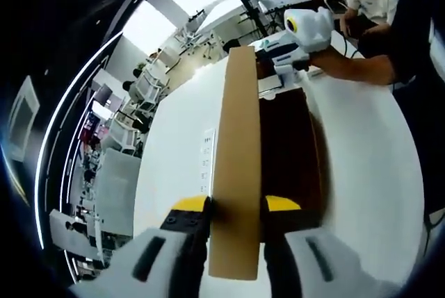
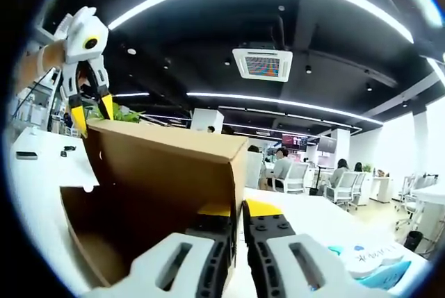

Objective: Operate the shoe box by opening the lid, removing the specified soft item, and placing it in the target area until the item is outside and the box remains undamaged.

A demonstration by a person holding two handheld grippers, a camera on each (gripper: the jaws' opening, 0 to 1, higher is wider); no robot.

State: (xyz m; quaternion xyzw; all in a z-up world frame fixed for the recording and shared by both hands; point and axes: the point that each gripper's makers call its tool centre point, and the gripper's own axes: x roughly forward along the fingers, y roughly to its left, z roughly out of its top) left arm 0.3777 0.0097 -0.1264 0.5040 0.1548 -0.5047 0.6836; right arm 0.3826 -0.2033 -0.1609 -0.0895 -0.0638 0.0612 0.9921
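The brown cardboard lid [image 1: 240, 124] of the shoe box stands on edge and runs away from me up the left gripper view. My left gripper [image 1: 236, 204] is shut on its near end, one yellow-tipped jaw on each side. To the lid's right the box's inside [image 1: 288, 152] is dark, and I cannot make out any item in it. At the lid's far end is my right gripper [image 1: 292, 58], held by a person's arm. In the right gripper view, my right gripper [image 2: 236, 209] is shut on the lid's [image 2: 160, 166] corner wall, and my left gripper [image 2: 90, 114] pinches the far corner.
The box rests on a white table [image 1: 181, 152] with a small printed strip [image 1: 207, 159] left of the lid. A blue-and-white packet [image 2: 368, 260] lies on the table at the lower right. People sit at desks and office chairs [image 2: 292, 176] behind.
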